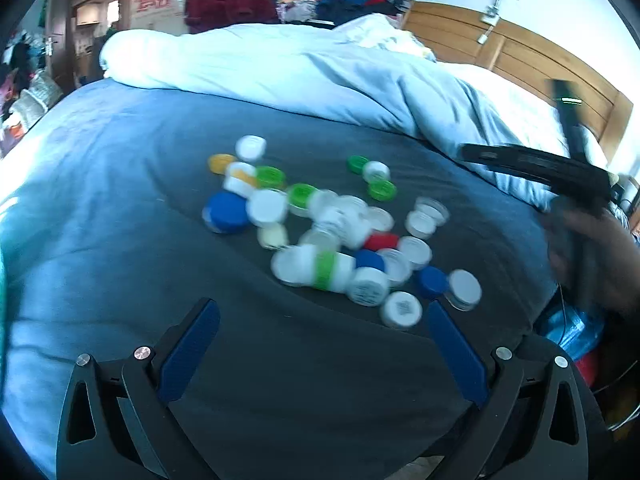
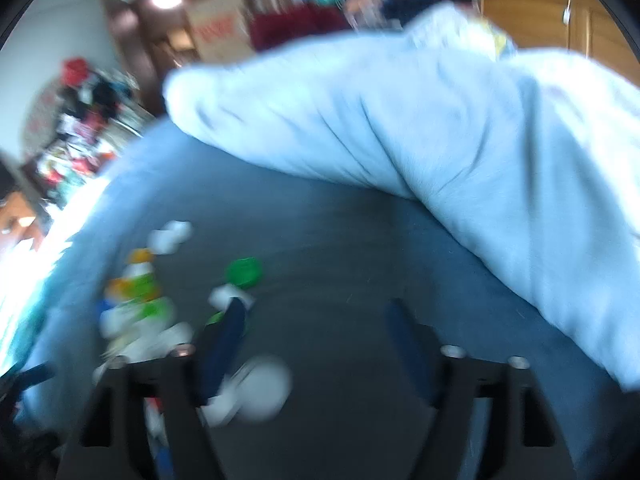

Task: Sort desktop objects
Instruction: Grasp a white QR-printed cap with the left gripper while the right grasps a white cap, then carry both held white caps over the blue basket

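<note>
The left gripper (image 1: 322, 314) tilts downward, its jaws spread wide with nothing between them. The right gripper (image 2: 318, 316) tilts down too, jaws apart and empty, gripped by a hand (image 1: 592, 256).

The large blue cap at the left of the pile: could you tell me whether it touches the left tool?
Apart. In the left wrist view the large blue cap lies well beyond the open left tool, with bare dark sheet between them.

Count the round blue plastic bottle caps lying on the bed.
3. A large round blue plastic cap lies at the pile's left edge, a smaller one beside the red cap, another at the near right. More may hide underneath.
</note>
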A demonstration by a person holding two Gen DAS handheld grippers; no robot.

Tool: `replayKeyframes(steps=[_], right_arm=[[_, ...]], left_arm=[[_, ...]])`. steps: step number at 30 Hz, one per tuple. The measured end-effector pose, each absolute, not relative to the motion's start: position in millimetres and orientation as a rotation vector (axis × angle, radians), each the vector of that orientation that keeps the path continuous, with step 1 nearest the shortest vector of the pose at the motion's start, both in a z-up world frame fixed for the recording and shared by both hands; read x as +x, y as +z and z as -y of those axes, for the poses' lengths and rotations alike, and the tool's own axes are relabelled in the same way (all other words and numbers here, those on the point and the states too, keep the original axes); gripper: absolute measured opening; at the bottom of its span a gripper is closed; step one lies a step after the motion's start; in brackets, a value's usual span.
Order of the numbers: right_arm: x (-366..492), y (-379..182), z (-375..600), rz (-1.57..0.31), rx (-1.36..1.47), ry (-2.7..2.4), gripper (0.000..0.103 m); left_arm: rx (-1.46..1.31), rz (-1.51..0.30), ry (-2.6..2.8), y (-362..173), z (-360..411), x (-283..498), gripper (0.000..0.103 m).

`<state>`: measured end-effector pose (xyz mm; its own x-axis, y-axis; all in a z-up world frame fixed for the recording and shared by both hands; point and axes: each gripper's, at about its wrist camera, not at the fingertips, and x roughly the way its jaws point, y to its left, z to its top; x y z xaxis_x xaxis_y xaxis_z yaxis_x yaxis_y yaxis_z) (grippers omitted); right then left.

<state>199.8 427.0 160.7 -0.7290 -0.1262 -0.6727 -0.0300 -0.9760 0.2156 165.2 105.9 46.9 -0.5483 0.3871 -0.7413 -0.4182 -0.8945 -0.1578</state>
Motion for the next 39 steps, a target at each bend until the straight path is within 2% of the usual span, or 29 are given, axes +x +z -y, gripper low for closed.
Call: replayKeyframes(steps=[3,5,7,12,14,17,18,19,20,26,39], right_arm=[[248.4,157.3,-409.6,0.337,1.206,-2.753,0.089],[269.6,152.0,-395.9,0.316,1.236,-2.718,0.071],[288.2,144.0,-383.8,0.258,1.249,-2.725,0.064],[296.7,136.3,-386.1,0.249,1.262,-2.703,0.062],[296.8,134.8,-385.6,0.251,1.263,-2.68,0.061],[294.1,133.0,-384.6,0.229,1.251,-2.679,0.061],[293.3,131.8,-383.9,0.227,1.25,-2.674,0.061],[292.1,129.5,-380.6,0.212,1.255,-2.664,0.057],[290.9,127.9,-377.0,0.193,1.262,-2.655,0.052],[277.1,120.8,-360.6,0.131,1.304,-2.598,0.052],[237.3,90.3,-329.8,0.003,1.51,-2.555,0.052]], left_arm=[[-1.17,-0.067,2.382,34.3,-124.6,162.6,0.092],[-1.165,-0.126,2.347,28.4,-140.9,164.8,0.084],[-1.16,-0.159,2.316,22.1,-154.1,165.3,0.077],[-1.169,-0.193,2.324,7.8,-172.2,161.2,0.076],[-1.191,-0.189,2.335,0.6,-174.0,158.3,0.071],[-1.194,-0.237,2.357,-5.1,-178.1,155.9,0.05],[-1.196,-0.239,2.357,-3.4,-177.7,155.8,0.032],[-1.196,-0.222,2.344,-0.6,-175.8,155.8,0.025],[-1.197,-0.215,2.34,2.4,-174.5,155.8,0.025],[-1.149,-0.202,2.358,21.1,-167.2,161.5,0.025],[-1.22,-0.213,2.406,19.7,-157.2,159.0,0.025]])
